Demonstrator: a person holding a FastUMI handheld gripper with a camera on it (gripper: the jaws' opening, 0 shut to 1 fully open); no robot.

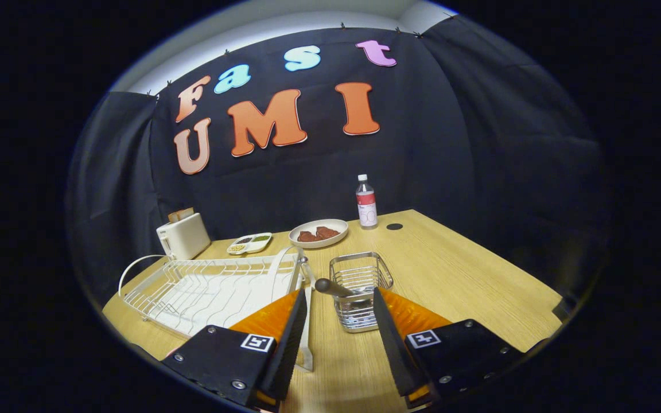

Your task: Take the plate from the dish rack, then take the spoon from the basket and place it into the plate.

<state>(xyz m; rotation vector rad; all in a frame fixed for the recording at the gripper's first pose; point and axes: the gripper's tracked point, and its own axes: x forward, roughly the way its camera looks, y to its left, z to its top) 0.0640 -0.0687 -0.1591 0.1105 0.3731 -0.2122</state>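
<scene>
Wooden worktop carries a small wire mesh basket (pixel 360 287) near its front edge, where a dark-handled metal spoon (pixel 336 288) leans, handle tipped up and leftward, just ahead of the gripper (pixel 339 307), whose fingers stand spread and empty.

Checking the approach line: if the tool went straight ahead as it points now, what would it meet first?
Probably the spoon handle sticking out of the wire basket, just ahead between the open tool fingers; depth is uncertain.
</scene>
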